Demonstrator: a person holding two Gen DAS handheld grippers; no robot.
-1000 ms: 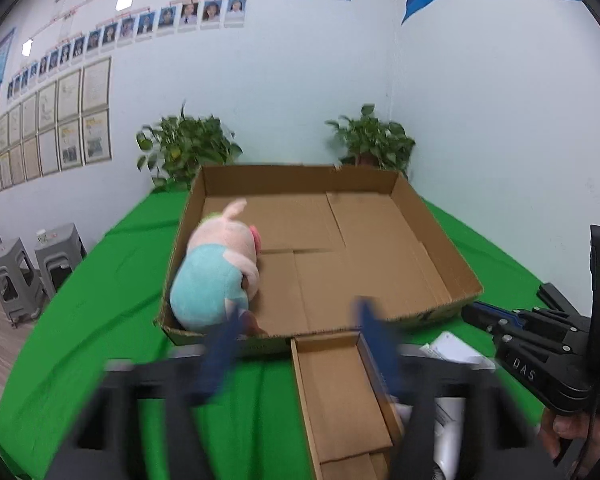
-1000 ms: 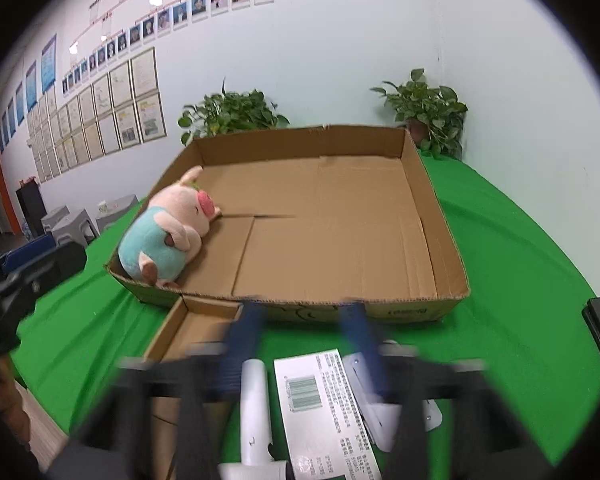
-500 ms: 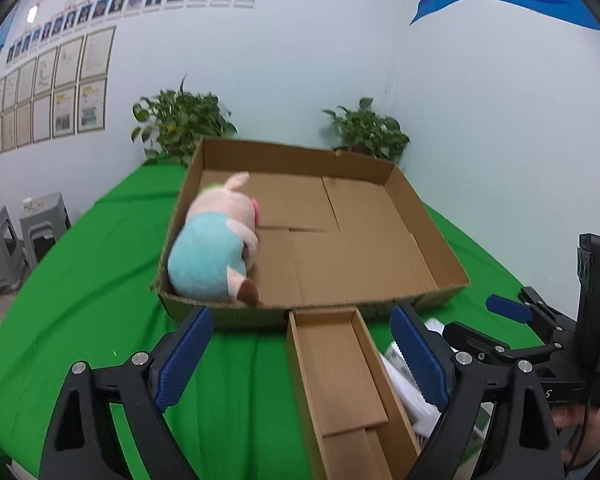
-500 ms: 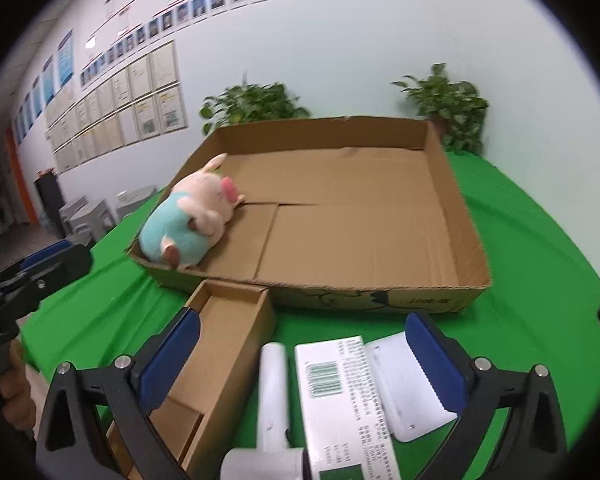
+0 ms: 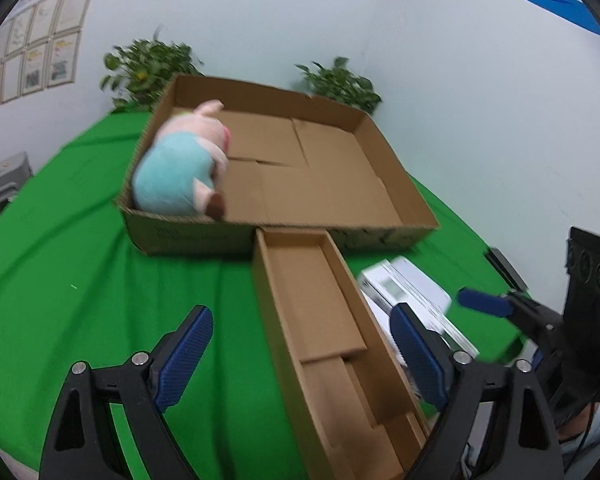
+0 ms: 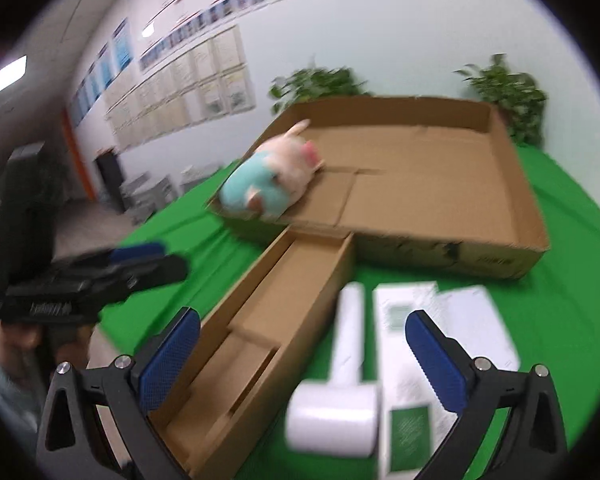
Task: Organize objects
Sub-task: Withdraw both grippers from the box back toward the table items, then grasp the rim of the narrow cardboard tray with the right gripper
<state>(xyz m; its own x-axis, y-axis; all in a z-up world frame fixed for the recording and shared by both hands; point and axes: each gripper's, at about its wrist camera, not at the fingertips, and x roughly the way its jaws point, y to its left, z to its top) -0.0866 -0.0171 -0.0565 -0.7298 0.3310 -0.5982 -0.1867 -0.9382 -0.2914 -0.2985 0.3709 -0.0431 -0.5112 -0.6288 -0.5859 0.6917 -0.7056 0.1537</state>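
A green cloth (image 5: 80,248) covers the table and fills the lower half of both views. On it, in the middle of each frame, sits a wide, shallow cardboard tray (image 5: 396,184), its floor bare except at its left end. There a plush pig (image 5: 180,168) with a pale blue body and pink head lies on its side, against the tray's left and near walls; in the right wrist view it shows at centre left (image 6: 272,184). A long narrow cardboard box (image 5: 320,320) butts end-on against the tray's near wall and runs down toward the bottom of the frame, open on top and holding nothing but a folded cardboard insert. Just right of that box lie a flat white printed carton (image 6: 404,344) with a green label, a white flat pack (image 6: 480,320) partly under it on the right, and a white lint roller (image 6: 340,392), its handle pointing up the frame and its roll head lowest. The left gripper (image 5: 300,360) hovers at the bottom of its view with blue pads spread wide and just closing, the narrow box's near part between them untouched. The right gripper (image 6: 304,364) stands fully spread, framing the lint roller and carton without contact. Two potted plants (image 5: 340,84) stand behind the tray against the pale wall.
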